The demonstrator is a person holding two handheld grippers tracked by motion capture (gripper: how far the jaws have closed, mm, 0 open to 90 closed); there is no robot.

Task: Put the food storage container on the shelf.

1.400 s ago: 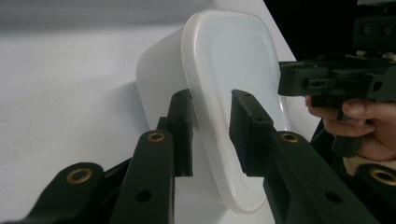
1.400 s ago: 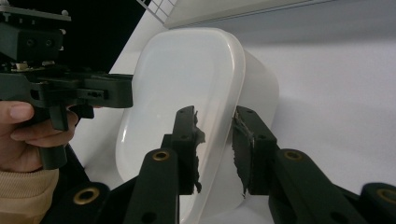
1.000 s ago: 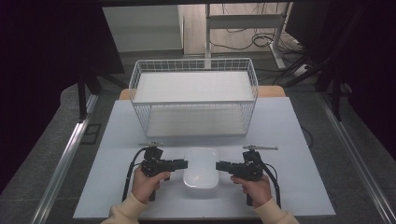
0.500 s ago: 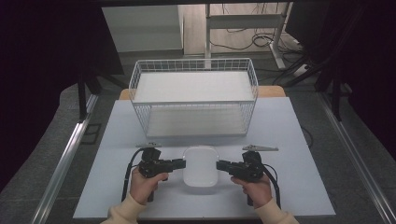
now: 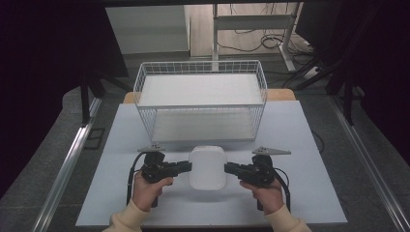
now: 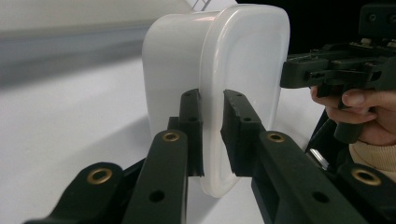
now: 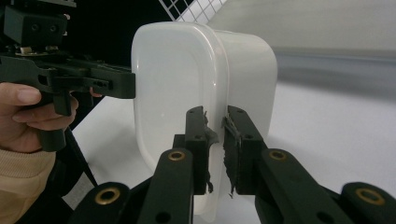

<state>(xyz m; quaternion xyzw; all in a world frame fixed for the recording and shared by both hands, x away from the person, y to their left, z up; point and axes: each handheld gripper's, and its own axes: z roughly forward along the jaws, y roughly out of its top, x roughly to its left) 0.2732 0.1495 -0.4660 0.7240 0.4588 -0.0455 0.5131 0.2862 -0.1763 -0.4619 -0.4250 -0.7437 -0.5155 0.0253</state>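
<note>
White container (image 5: pixel 208 167) between grippers, left gripper (image 6: pixel 212 135) and right gripper (image 7: pixel 215 149) pinching its rim

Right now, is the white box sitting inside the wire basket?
No, the white box sits on the table in front of the wire basket, pinched between the two grippers.

Container (image 5: pixel 207 167): milky white, plain. Wire basket (image 5: pixel 200 99) at 12 o'clock: white grid. Table (image 5: pixel 309 145): pale blue-grey. Both claws black, brass rivets. Sleeves cream.
</note>
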